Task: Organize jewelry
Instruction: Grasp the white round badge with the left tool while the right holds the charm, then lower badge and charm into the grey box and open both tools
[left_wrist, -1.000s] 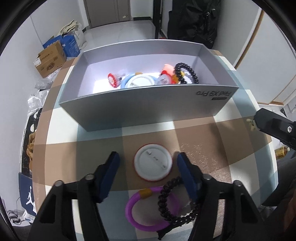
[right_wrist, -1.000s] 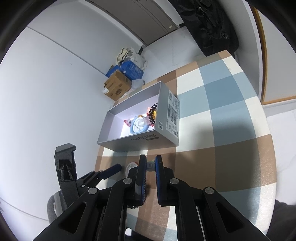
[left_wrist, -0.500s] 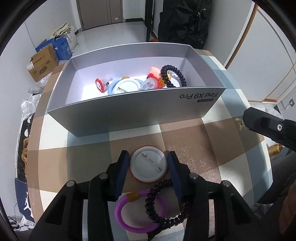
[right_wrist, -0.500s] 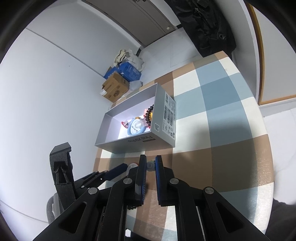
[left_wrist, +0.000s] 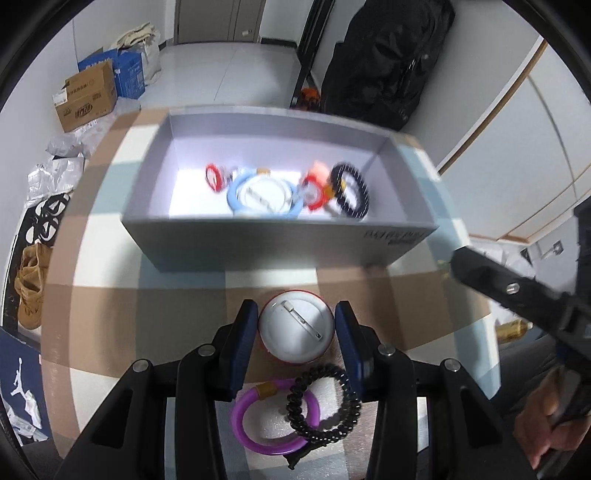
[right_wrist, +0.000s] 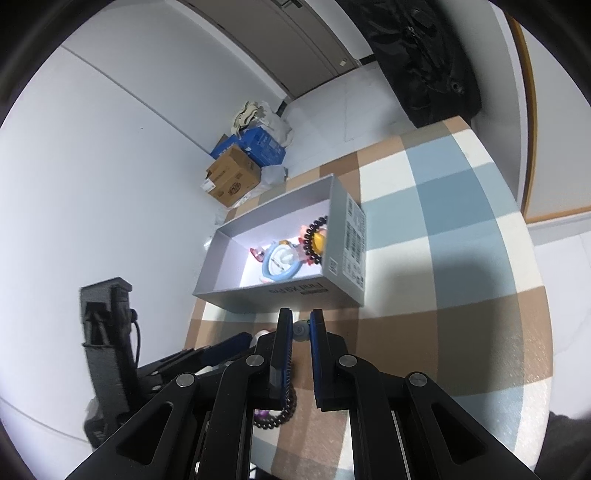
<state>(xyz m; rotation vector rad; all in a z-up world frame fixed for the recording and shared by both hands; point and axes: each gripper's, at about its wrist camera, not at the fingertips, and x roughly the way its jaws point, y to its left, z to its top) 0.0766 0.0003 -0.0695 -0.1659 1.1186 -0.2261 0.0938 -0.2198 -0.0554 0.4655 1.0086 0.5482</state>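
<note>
My left gripper (left_wrist: 295, 328) is shut on a round white pin badge with a red rim (left_wrist: 295, 328), held above the checked tablecloth in front of the grey box (left_wrist: 280, 236). The box holds a blue ring (left_wrist: 264, 197), red pieces and a black bead bracelet (left_wrist: 351, 190). A purple bangle (left_wrist: 273, 417) and a black bead bracelet (left_wrist: 325, 402) lie on the cloth under the left gripper. My right gripper (right_wrist: 301, 328) is shut on a small pale round piece (right_wrist: 301, 329), hovering right of the left gripper near the box's front (right_wrist: 295, 291).
The table (right_wrist: 443, 229) has a brown, blue and white checked cloth. Cardboard boxes (left_wrist: 86, 99) and bags sit on the floor beyond the left edge. A black bag (left_wrist: 388, 59) stands behind the table. A hand (left_wrist: 543, 421) holds the right gripper's handle.
My left gripper has closed on the pin badge and lifted it off the cloth, rising away from the table. The right gripper has kept its hold and moved little.
</note>
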